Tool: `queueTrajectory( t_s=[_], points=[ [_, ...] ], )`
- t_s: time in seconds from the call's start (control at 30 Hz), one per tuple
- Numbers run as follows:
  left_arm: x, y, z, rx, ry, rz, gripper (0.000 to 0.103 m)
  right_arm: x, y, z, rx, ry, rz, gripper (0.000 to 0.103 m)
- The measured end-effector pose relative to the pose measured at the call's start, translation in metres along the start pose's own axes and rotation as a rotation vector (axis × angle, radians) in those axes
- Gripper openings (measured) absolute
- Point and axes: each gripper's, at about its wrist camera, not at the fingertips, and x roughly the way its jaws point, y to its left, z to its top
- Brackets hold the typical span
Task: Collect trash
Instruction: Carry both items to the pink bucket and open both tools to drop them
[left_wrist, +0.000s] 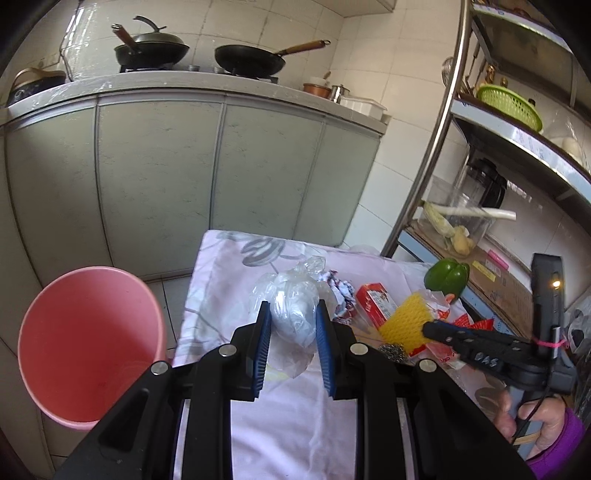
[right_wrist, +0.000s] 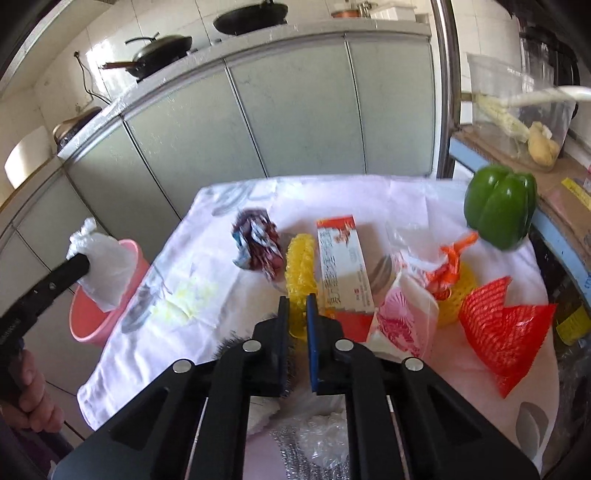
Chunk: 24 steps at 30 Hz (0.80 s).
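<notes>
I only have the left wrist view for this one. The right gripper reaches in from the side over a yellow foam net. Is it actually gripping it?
Observer: Yes. The right wrist view shows the right gripper pinched on the yellow foam net.
Operator: Any trash hidden from me?
Observer: Crumpled clear plastic lies below that gripper.
Operator: And my bag?
Observer: From that side, the white plastic bag in the left gripper shows against the pink bucket.
</notes>
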Motion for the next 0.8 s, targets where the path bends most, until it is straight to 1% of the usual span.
queueTrajectory(
  t_s=[0.07, 0.17, 0.23, 0.33, 0.43, 0.6, 0.7, 0.8],
  points=[
    [-0.005, 0.007, 0.003, -0.013, -0.017, 0.011, 0.023, -0.008, 0.008, 0.007, -0.017, -0.027, 0.017, 0.009],
    [-0.018, 0.023, 0.009, -0.038, -0.056, 0.048, 0.023, -0.019, 0.028, 0.02, -0.055, -0.07, 0.067, 0.009],
    [-0.027, 0.034, 0.011, -0.052, -0.078, 0.072, 0.023, -0.023, 0.047, 0.03, -0.084, -0.092, 0.117, 0.009],
    [-0.04, 0.052, 0.016, -0.072, -0.111, 0.117, 0.023, -0.02, 0.075, 0.042, -0.118, -0.094, 0.202, 0.009],
    [-0.055, 0.073, 0.019, -0.094, -0.146, 0.171, 0.023, -0.012, 0.105, 0.051, -0.151, -0.081, 0.279, 0.009],
    [-0.065, 0.106, 0.02, -0.127, -0.171, 0.256, 0.023, 0.01, 0.156, 0.059, -0.21, -0.052, 0.391, 0.009],
    [-0.061, 0.126, 0.015, -0.155, -0.148, 0.296, 0.023, 0.026, 0.18, 0.057, -0.227, -0.008, 0.445, 0.009],
    [-0.051, 0.142, 0.005, -0.17, -0.11, 0.332, 0.023, 0.047, 0.202, 0.052, -0.242, 0.043, 0.477, 0.009]
  ],
)
